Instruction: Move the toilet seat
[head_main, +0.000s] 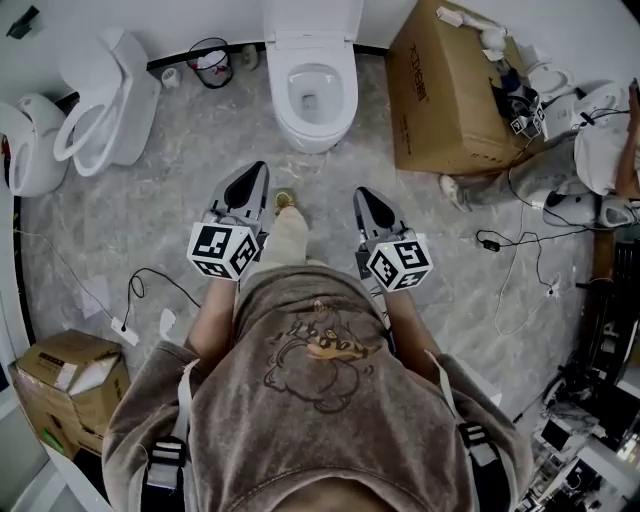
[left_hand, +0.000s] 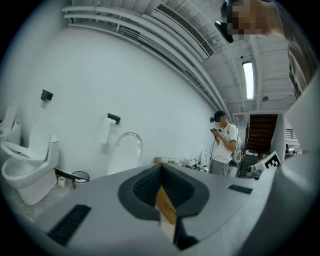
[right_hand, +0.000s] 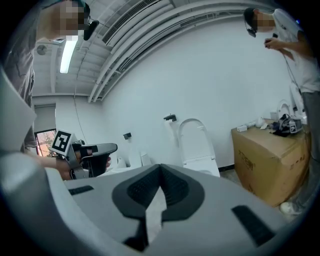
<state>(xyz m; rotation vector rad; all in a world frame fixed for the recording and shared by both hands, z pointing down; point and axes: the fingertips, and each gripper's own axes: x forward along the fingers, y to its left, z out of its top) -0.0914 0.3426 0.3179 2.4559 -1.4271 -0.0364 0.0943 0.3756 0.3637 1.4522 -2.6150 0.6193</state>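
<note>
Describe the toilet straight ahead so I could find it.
Look along the back wall to the large cardboard box. The toilet stands just left of it, square to the wall, lid raised; the other two toilets sit askew beyond the wastebasket.

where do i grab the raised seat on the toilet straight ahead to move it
Take the top edge of the raised seat, coming from the front over the bowl. It stands upright with its hinge at the bottom, so that curved top rim looks like the only thin, free part for jaws to close on.
</note>
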